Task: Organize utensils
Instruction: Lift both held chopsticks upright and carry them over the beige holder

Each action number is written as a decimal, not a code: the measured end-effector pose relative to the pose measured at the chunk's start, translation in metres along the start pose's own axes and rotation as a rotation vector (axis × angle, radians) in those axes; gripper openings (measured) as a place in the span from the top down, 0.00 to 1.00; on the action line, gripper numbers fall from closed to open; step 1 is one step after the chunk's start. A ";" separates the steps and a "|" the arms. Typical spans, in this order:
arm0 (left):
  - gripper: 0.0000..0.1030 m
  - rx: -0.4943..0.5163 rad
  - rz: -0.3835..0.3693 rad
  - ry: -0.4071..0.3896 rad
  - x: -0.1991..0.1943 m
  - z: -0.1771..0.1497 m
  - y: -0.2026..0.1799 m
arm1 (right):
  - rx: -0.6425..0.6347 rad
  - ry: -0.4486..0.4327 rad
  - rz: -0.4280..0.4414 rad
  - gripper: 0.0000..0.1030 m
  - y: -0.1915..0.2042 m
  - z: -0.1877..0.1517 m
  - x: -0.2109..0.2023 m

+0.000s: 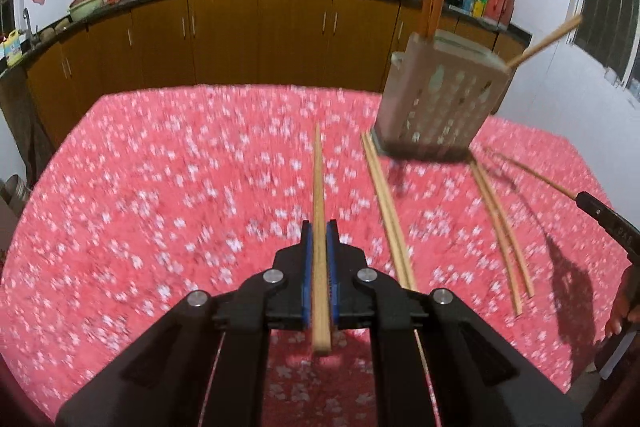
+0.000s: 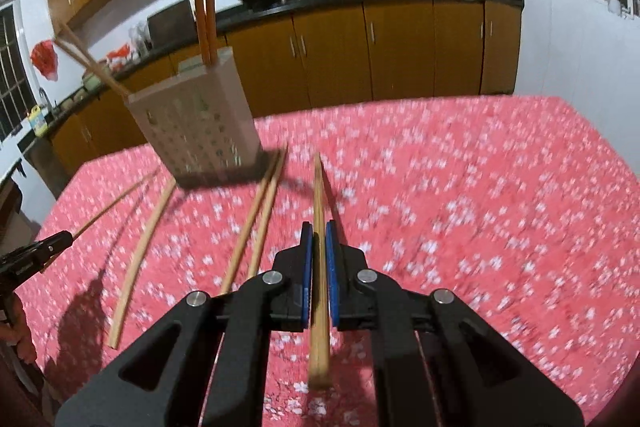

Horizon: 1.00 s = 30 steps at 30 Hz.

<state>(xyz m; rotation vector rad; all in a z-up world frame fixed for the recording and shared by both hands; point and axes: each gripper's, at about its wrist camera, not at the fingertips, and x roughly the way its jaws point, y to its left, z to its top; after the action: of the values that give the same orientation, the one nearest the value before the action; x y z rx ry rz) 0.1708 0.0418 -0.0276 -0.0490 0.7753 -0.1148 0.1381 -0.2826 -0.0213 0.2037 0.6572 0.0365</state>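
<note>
A kitchen with brown cabinets (image 1: 256, 39) and a dark counter lies behind a table under a red cloth (image 1: 160, 187) dotted with white blossoms.

Left wrist view, left to right: the left gripper (image 1: 319, 239) has its blue pads closed tight on one pale wooden chopstick (image 1: 318, 187), a squared stick tapering toward 12 o'clock, its butt sticking out behind the pads. At 1 o'clock of the gripper a pair of chopsticks (image 1: 386, 211) lies flat on the cloth, touching side by side. Beyond them, at 1 o'clock, stands a grey perforated holder (image 1: 440, 103), with several chopsticks upright inside and one leaning out. A second loose pair (image 1: 500, 227) lies at 2 o'clock.

Right wrist view: the holder (image 2: 196, 131) sits at 11 o'clock. The right gripper (image 2: 319, 239) is clamped on another pale chopstick (image 2: 319, 195), pointing to 12 o'clock.
</note>
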 end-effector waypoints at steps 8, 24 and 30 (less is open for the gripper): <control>0.92 -0.012 -0.024 -0.106 -0.032 0.026 -0.001 | -0.008 -0.094 0.008 0.93 0.005 0.023 -0.021; 0.92 0.029 -0.061 -0.220 -0.069 0.057 -0.010 | -0.046 -0.171 0.034 0.93 0.016 0.045 -0.041; 0.92 0.069 -0.084 -0.262 -0.086 0.070 -0.018 | -0.068 -0.225 0.099 0.93 0.029 0.065 -0.063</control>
<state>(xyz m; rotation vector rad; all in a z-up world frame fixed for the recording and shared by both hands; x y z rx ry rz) 0.1571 0.0343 0.0839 -0.0307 0.5073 -0.2105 0.1286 -0.2721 0.0721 0.1718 0.4203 0.1294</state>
